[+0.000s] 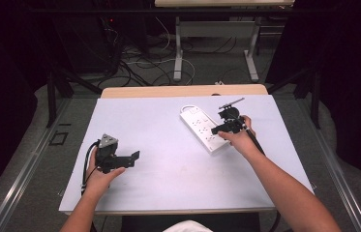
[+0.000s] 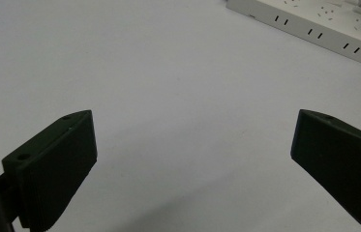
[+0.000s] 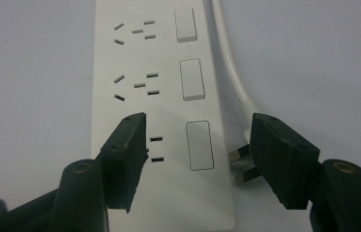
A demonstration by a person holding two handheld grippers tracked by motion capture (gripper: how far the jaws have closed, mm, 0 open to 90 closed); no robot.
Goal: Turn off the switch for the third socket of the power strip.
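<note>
Lying aslant right of the table's [image 1: 134, 208] centre, the power strip [image 3: 168, 96] sits between the right gripper's [image 3: 197, 159] half-open, empty jaws, its plug [image 3: 240, 166] alongside; the left gripper [image 2: 192, 159] idles wide open, empty.

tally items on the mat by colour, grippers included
White: 1, the power strip with its cord and plug
Black: 2, the left gripper and the right gripper
Total: 3
</note>
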